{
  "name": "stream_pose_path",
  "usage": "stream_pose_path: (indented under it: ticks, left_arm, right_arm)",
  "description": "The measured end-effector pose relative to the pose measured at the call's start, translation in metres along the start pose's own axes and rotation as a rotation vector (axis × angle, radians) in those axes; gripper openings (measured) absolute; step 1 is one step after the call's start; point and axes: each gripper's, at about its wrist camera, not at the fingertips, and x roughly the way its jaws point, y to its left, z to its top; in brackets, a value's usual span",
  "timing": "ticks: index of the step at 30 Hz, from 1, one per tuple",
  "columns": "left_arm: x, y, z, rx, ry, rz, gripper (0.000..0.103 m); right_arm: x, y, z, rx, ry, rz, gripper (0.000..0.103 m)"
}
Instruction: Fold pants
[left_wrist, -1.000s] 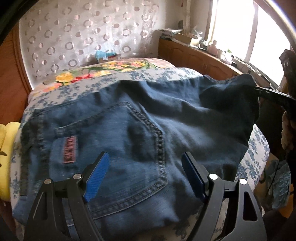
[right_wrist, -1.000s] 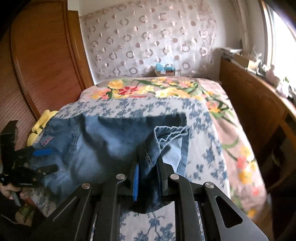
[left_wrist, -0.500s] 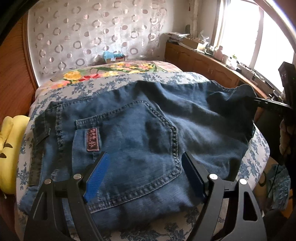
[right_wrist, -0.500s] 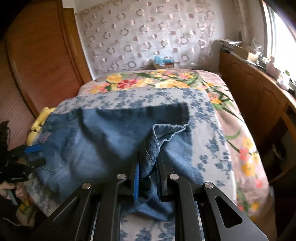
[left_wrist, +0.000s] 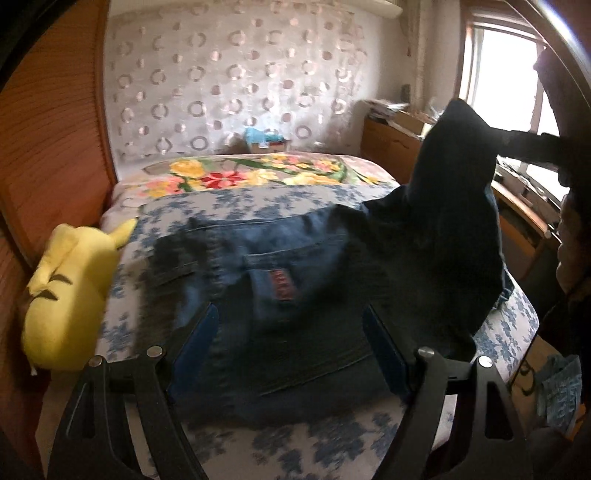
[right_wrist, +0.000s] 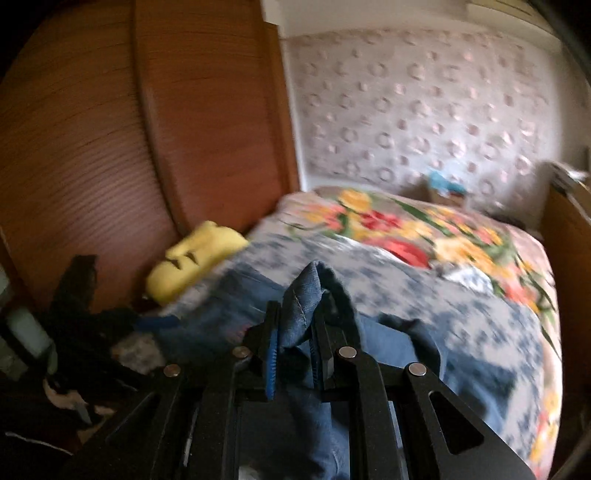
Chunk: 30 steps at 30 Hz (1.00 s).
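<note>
Right, the jeans (left_wrist: 295, 295) lie across the near end of the bed (left_wrist: 258, 199), long axis running side to side: waistband and back pocket with its red label toward the left, the leg end off to the right. That right end is lifted clear of the bedcover, rising as a dark peak against the window (left_wrist: 498, 85). Over to the right gripper (right_wrist: 293, 350): its jaws are clamped tight on a bunched fold of denim, the hem poking up between the blue pads, and the tool is held high, looking down the bed toward the flowered blanket (right_wrist: 424, 229). The left gripper (left_wrist: 290, 336) hovers low over the seat of the jeans, jaws spread wide, one finger either side of the pocket area, gripping nothing; whether the tips touch the cloth I cannot tell. A yellow plush toy (left_wrist: 70, 291) sits at the bed's left edge beside the wooden wardrobe (right_wrist: 110, 129). Both views are blurred.
</note>
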Motion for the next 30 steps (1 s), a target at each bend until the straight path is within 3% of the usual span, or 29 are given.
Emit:
stream_pose_path:
  ticks: [2,4,15,21,30]
  left_arm:
    - [-0.002,0.008,-0.003,-0.016,0.000,0.016,0.081]
    - [-0.002,0.015,-0.006,-0.030,0.003,0.028,0.081]
    - [0.015,0.008,-0.003,-0.025,0.018,-0.012,0.081]
    - [0.037,-0.006,-0.004,-0.005,0.057,-0.050,0.081]
    - [0.066,-0.020,-0.004,0.034,0.138,-0.103,0.041]
  right_arm:
    - [0.005,0.007,0.006,-0.006,0.002,0.045,0.029]
    - [0.009,0.009,0.007,-0.016,0.007,0.038,0.034]
    - [0.021,-0.018,-0.014,0.039,0.070,-0.112,0.036]
    - [0.041,-0.032,-0.032,0.108,0.127,-0.134,0.037]
    - [0.063,-0.045,-0.056,0.204,0.215,-0.106,0.037]
